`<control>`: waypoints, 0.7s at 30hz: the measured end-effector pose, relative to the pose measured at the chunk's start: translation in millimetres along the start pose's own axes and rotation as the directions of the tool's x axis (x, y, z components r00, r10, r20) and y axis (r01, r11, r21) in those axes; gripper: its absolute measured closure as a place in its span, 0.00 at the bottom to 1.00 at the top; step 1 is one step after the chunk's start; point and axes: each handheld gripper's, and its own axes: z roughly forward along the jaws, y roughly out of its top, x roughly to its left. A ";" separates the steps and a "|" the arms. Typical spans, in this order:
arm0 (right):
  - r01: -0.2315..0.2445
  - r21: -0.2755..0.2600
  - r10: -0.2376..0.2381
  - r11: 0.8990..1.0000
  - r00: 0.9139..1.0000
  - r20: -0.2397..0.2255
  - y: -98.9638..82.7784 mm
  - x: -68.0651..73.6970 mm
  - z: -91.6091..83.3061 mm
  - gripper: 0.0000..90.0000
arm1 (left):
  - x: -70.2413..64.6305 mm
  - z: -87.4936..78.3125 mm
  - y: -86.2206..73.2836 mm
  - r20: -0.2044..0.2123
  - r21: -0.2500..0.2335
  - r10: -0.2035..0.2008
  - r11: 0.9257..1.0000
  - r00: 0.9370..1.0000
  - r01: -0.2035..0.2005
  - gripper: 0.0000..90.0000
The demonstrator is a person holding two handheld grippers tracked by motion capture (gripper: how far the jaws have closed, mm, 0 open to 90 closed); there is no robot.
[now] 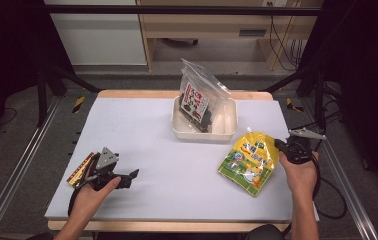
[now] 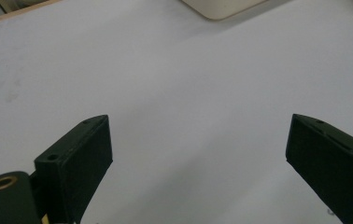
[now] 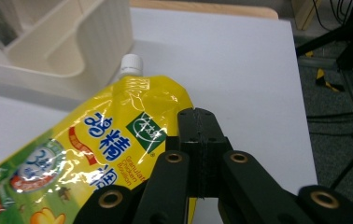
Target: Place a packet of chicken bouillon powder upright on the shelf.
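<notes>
Our right tongs are clamped on the edge of the yellow pouch, the jaws pressed together over the foil near its upper corner, while our left tongs stand wide apart with nothing between them, resting low over the bare tabletop at the near left. Going from the big things down: the tabletop carries a white bin at its far middle, and a clear bag of dark snacks already stands upright inside that bin, leaning against its left side, so we judge that part of the packing done. The yellow pouch lies toward the right of the tabletop, just in front of the bin and apart from it, its white screw cap pointing toward the bin's wall. It looks partly lifted at the gripped edge, with the rest sagging onto the surface. What we still have to do, as we read it, is raise the pouch clear, carry it over the rim and set it beside the bag. A small striped packet lies by our left hand, untouched.
</notes>
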 end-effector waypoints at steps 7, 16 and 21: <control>0.057 -0.071 -0.060 0.996 0.997 -0.038 21.2 19.6 -31.4 1.00 | 2.6 -1.5 -0.9 -0.010 -0.001 -0.007 1.000 1.000 0.007 0.08; 0.183 -0.131 -0.196 0.974 0.977 -0.088 42.6 50.4 -52.4 1.00 | 1.0 -1.0 -0.8 -0.005 0.006 0.004 1.000 1.000 -0.004 0.08; 0.245 -0.154 -0.264 0.957 0.957 -0.118 53.4 70.3 -62.4 1.00 | -0.3 -0.9 -0.5 0.002 0.006 0.006 1.000 1.000 -0.006 0.08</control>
